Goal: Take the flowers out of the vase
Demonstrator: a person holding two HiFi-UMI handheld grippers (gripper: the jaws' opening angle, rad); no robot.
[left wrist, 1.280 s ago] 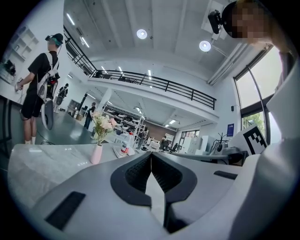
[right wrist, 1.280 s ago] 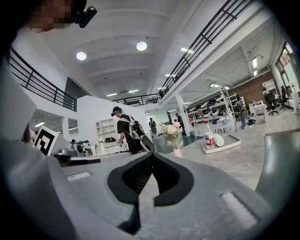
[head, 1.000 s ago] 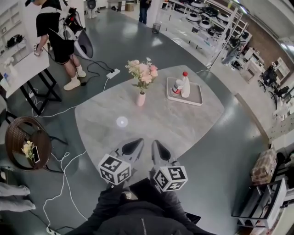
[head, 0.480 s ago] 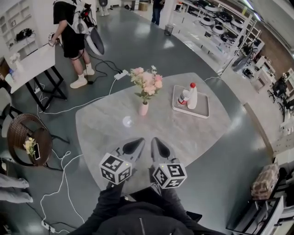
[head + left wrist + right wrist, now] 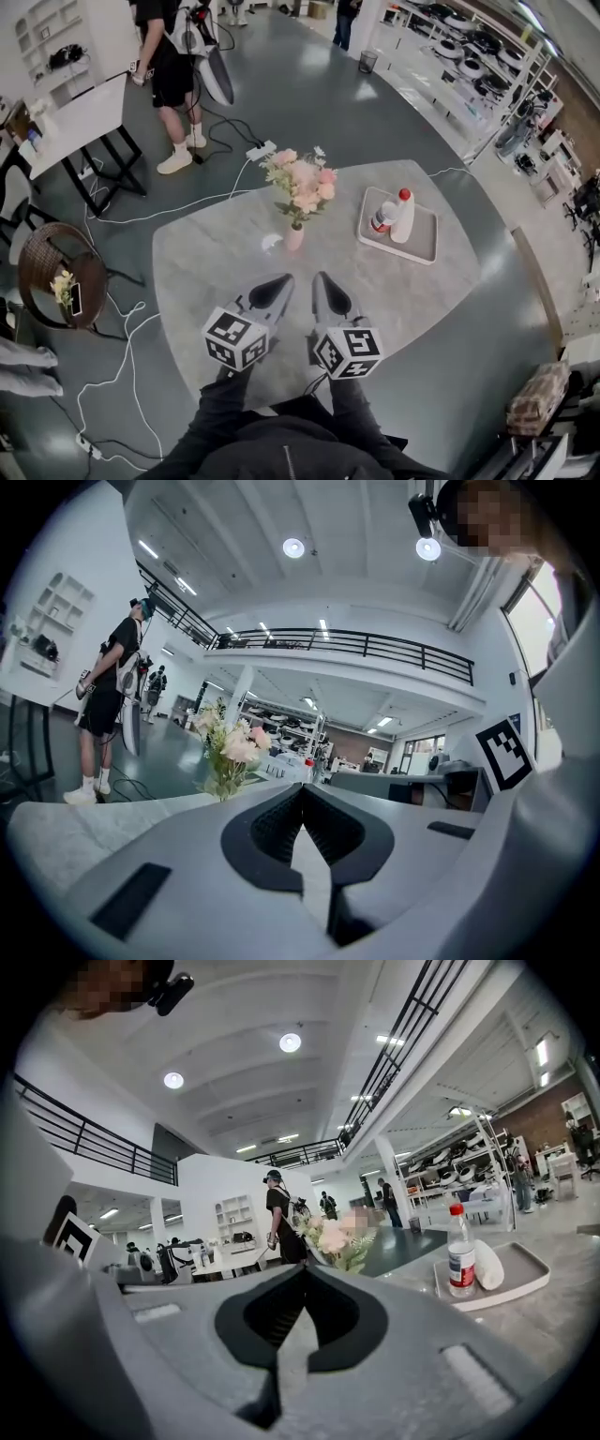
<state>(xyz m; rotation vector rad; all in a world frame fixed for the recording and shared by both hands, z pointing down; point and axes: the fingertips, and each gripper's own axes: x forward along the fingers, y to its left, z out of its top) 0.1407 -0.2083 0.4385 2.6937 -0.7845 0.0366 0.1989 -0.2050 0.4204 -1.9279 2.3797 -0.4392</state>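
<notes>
A bunch of pink and cream flowers (image 5: 302, 186) stands upright in a small pink vase (image 5: 293, 238) near the middle of the grey marble table (image 5: 216, 253). My left gripper (image 5: 282, 280) and right gripper (image 5: 319, 277) hover side by side over the table's near part, a short way in front of the vase. Both are shut with nothing between the jaws. The flowers (image 5: 227, 743) appear ahead and left in the left gripper view. In the right gripper view the flowers (image 5: 339, 1239) rise just beyond the jaw tips.
A white tray (image 5: 420, 246) holding a red-capped bottle (image 5: 382, 217) and a white bottle (image 5: 404, 216) sits at the table's right. A person (image 5: 178, 75) stands beyond the table by a white desk (image 5: 70, 117). Cables (image 5: 122, 319) lie on the floor, and a wicker chair (image 5: 56, 277) stands at left.
Both grippers, still shut and empty, have come forward toward the table, and the vase with flowers now lies closer to them.
</notes>
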